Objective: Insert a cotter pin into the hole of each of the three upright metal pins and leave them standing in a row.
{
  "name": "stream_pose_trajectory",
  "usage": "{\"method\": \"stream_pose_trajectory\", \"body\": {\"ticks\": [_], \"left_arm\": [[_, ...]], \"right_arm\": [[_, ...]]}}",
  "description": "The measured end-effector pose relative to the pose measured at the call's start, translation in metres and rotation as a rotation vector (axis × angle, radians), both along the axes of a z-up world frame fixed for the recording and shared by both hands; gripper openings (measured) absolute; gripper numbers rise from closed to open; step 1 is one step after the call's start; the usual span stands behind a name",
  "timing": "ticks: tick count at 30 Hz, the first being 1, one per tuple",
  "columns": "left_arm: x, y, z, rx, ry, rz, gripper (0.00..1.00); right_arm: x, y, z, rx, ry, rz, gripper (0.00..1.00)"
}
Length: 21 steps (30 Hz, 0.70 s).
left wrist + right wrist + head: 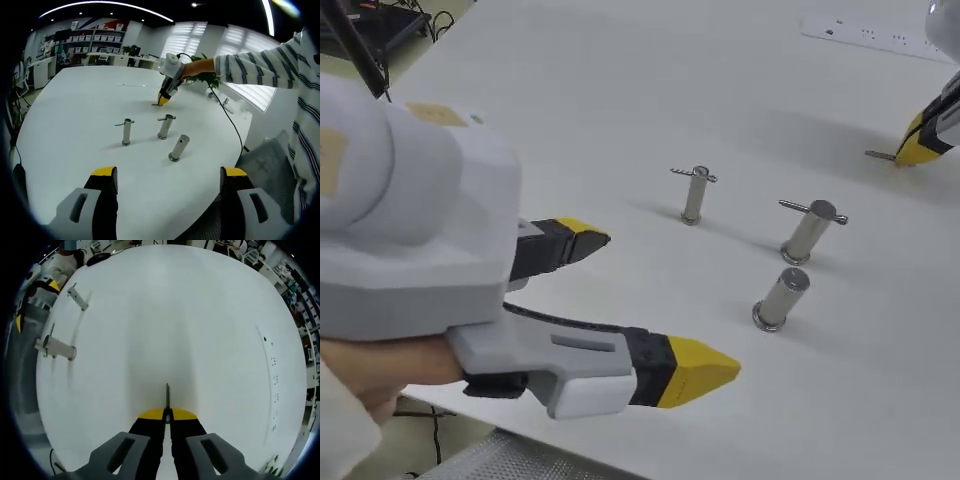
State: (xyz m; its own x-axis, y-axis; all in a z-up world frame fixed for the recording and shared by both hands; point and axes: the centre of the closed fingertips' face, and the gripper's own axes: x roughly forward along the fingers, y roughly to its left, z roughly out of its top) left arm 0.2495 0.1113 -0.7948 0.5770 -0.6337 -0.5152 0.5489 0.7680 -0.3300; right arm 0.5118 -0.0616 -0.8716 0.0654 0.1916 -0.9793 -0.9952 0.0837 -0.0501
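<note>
Three upright metal pins stand on the white table. The far pin (694,196) (126,132) and the middle pin (808,231) (164,127) each carry a cotter pin through the top. The near pin (780,298) (178,148) has none. My left gripper (650,300) (169,176) hovers open and holding nothing, short of the pins at the table's near edge. My right gripper (918,148) (167,416) (163,96) rests low on the table beyond the pins, shut on a loose cotter pin (880,155) (167,394) that sticks out past its tips.
A white power strip (875,32) lies at the table's far edge. Dark cables and gear (375,25) sit off the far left corner. A person's striped sleeve (260,65) reaches in holding the right gripper. Bare table lies around the pins.
</note>
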Motion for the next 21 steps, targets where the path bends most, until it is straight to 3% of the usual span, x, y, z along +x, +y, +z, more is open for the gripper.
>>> {"method": "stream_pose_trajectory", "body": {"ticks": [6, 15, 21], "left_arm": [[0.001, -0.001, 0.002, -0.005, -0.002, 0.007, 0.83], [-0.002, -0.003, 0.005, -0.008, -0.006, 0.01, 0.82], [-0.003, 0.0, 0.01, -0.023, -0.012, 0.039, 0.81]], "right_arm": [[-0.001, 0.0, 0.0, -0.01, -0.029, 0.031, 0.03], [-0.001, -0.001, 0.001, 0.017, -0.059, -0.012, 0.02], [-0.006, 0.003, 0.016, 0.062, -0.11, 0.0, 0.02]]}}
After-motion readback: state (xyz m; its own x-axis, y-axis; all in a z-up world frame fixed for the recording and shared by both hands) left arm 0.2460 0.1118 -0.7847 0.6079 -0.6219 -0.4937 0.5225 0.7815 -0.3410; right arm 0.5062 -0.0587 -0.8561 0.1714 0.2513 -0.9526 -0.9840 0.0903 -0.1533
